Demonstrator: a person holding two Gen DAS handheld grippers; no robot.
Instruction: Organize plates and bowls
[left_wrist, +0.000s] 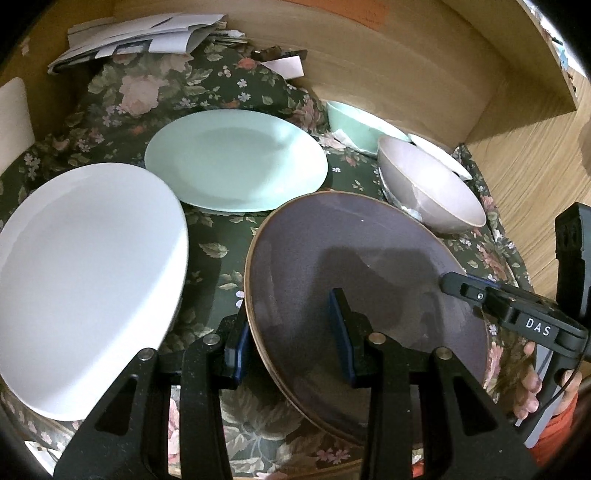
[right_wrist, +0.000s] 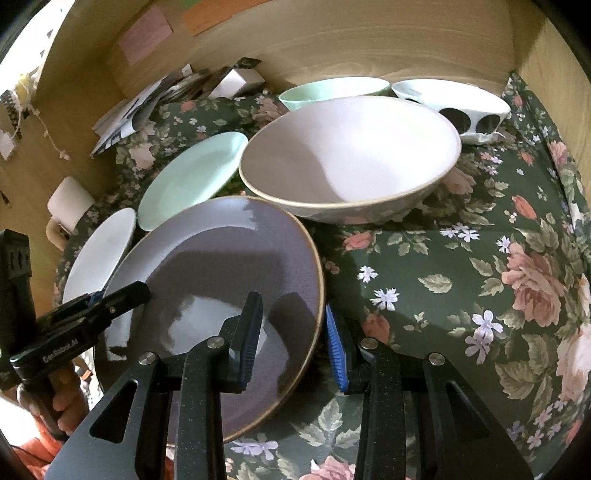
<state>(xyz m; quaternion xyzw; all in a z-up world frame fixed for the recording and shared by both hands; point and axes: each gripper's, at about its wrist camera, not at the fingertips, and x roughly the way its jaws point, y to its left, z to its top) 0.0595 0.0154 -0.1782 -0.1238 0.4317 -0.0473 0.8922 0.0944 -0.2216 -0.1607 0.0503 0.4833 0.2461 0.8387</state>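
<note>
A purple-grey plate (left_wrist: 362, 258) with a brown rim lies nearest on the floral cloth. My left gripper (left_wrist: 290, 317) is open and straddles its left rim, one finger outside and one over the plate's face. My right gripper (right_wrist: 291, 306) is open too and straddles the plate's (right_wrist: 221, 266) right rim in the same way. Each gripper shows in the other's view: the right gripper (left_wrist: 458, 284), the left gripper (right_wrist: 125, 295). A white plate (left_wrist: 85, 273) and a mint plate (left_wrist: 236, 162) lie to the left and behind. A pale pink bowl (right_wrist: 351, 155) stands behind the purple plate.
A mint bowl (right_wrist: 332, 90) and a white bowl with dark spots (right_wrist: 454, 103) stand at the back by the wooden wall (right_wrist: 369, 40). Papers (left_wrist: 140, 33) are heaped at the back left. A white mug (right_wrist: 70, 203) is at the left edge. Floral cloth (right_wrist: 461, 277) stretches to the right.
</note>
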